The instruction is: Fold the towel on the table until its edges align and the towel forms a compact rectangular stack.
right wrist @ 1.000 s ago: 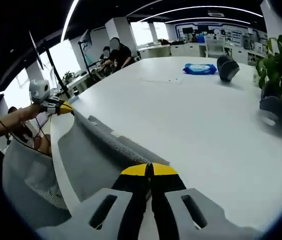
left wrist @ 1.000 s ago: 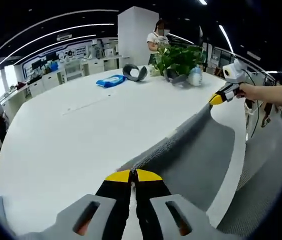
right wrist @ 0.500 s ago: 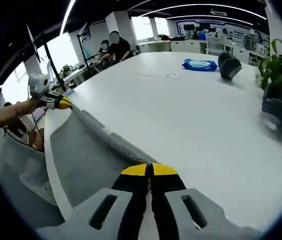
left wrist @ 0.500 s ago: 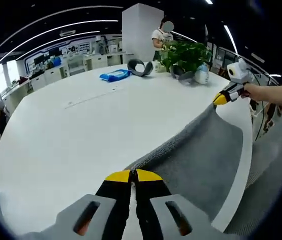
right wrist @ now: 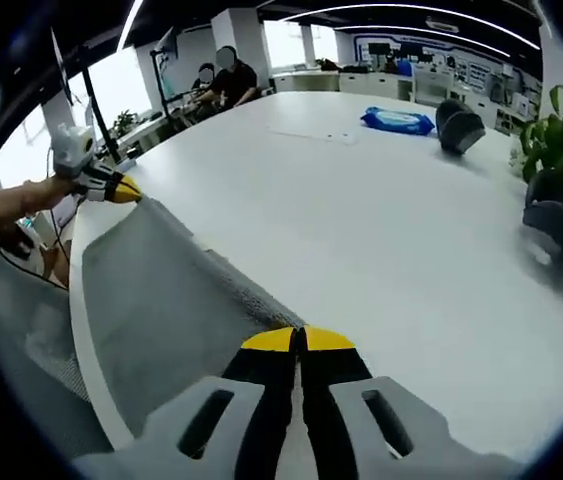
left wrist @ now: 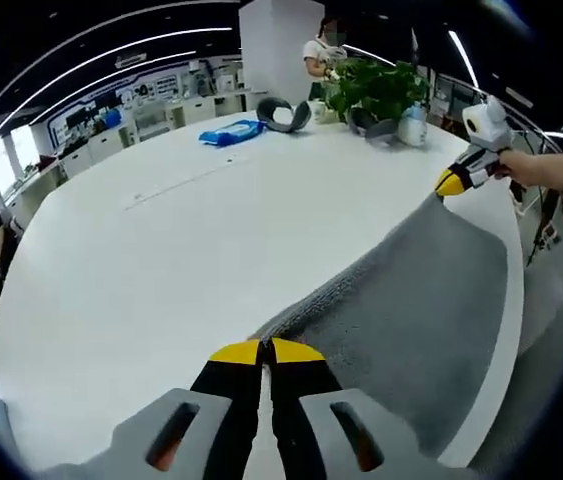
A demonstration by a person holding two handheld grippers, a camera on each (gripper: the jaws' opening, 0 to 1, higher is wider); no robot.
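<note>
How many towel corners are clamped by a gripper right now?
2. The left gripper is shut on one corner of the gray towel; the right gripper is shut on the other.

Grey towel (left wrist: 416, 300) lies stretched flat along the white table's (left wrist: 141, 270) edge.

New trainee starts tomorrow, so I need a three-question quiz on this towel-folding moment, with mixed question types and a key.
1. True or false: the left gripper is shut on an edge of the grey towel.
2. Which lies farthest across the white table? A) blue pack B) towel C) right gripper
3. Fill in: the towel's near side hangs over the table's ____.

Key: 1 true; 2 A; 3 edge.
</note>
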